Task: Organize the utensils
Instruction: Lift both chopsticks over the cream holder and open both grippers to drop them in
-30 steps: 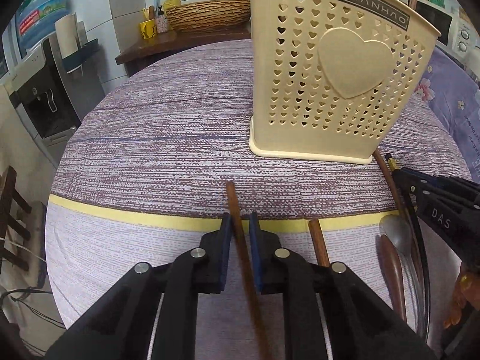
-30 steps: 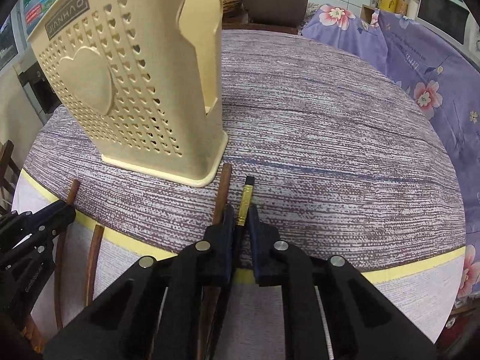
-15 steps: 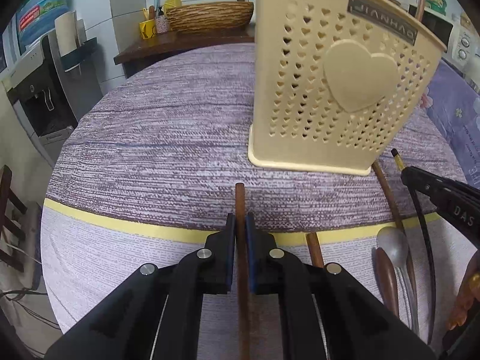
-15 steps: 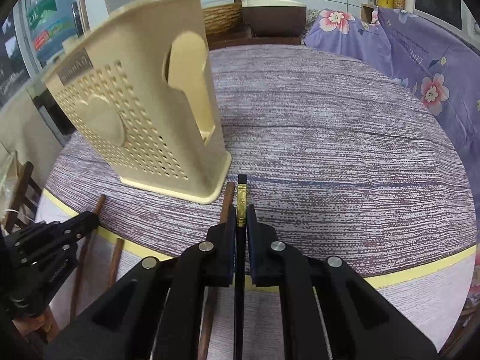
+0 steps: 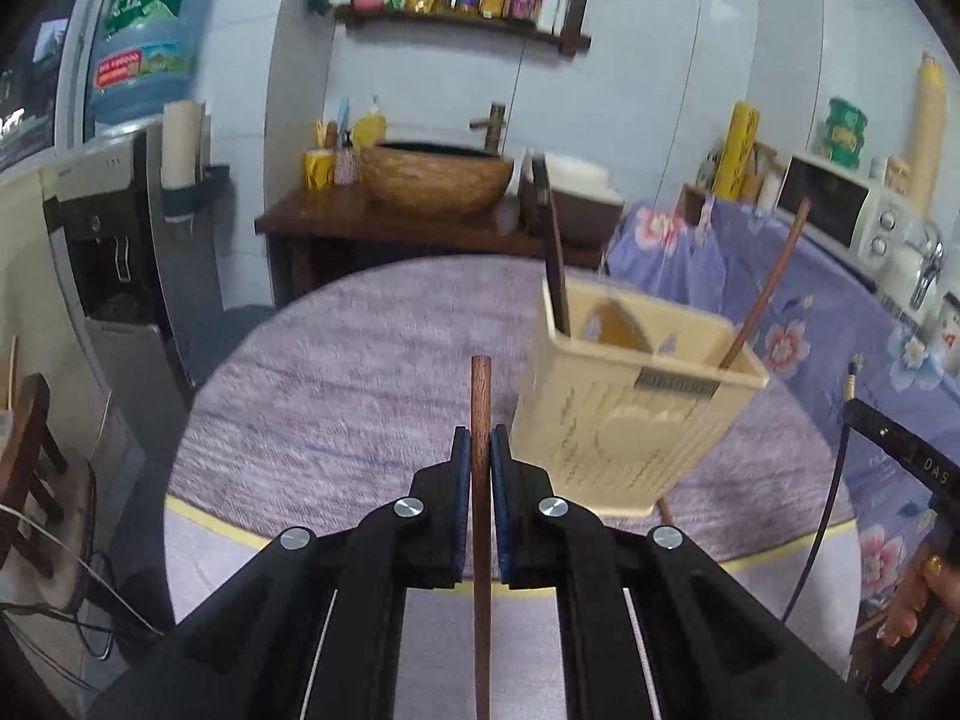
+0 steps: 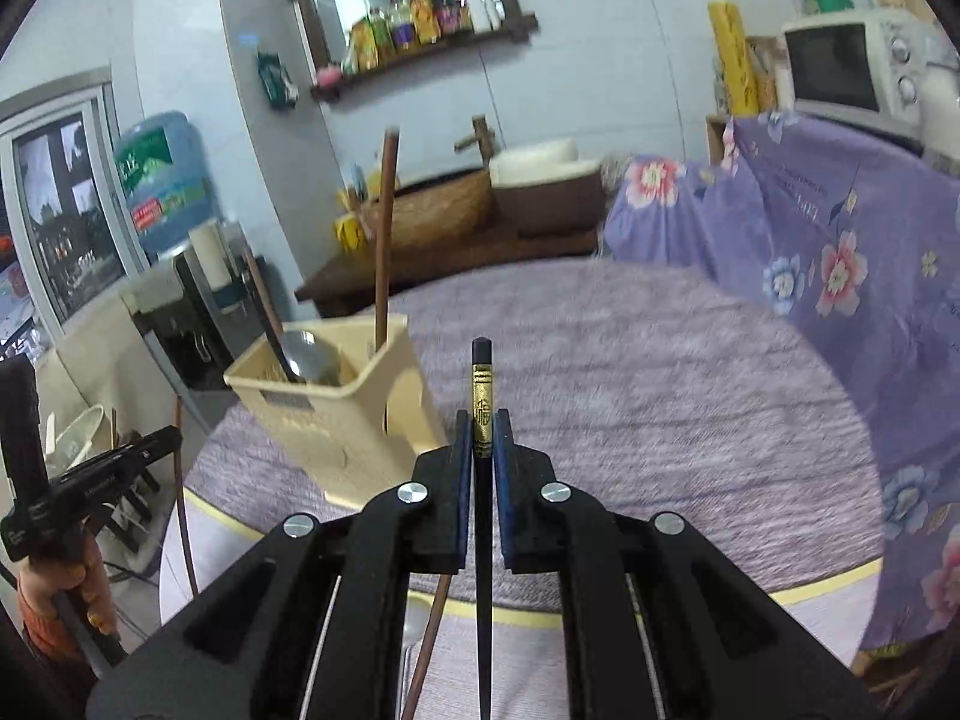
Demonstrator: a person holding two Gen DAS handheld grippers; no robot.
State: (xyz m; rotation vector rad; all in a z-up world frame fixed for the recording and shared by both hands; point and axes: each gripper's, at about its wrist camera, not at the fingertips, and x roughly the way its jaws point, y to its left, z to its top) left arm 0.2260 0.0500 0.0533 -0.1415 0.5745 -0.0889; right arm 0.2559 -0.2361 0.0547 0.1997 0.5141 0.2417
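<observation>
My left gripper (image 5: 480,441) is shut on a brown wooden chopstick (image 5: 480,396), lifted above the round table and left of the cream utensil holder (image 5: 624,420). My right gripper (image 6: 482,426) is shut on a black chopstick with a gold band (image 6: 482,384), lifted to the right of the holder (image 6: 336,414). The holder contains a brown stick (image 6: 384,240), a dark-handled utensil (image 5: 552,246) and a metal spoon (image 6: 309,354). The right gripper with its chopstick shows at the right edge of the left wrist view (image 5: 894,450); the left gripper shows at the left of the right wrist view (image 6: 120,462).
The table has a purple woven cloth (image 6: 630,396) with a yellow stripe near its front edge. Another brown utensil handle (image 6: 429,630) lies below the right gripper. A sideboard with a wicker bowl (image 5: 435,180) stands behind, a floral-covered counter with a microwave (image 5: 834,210) to the right.
Both grippers have risen well above the table with their chopsticks held, and both views have tilted up from the tabletop to the room. The holder now sits lower in both views.
</observation>
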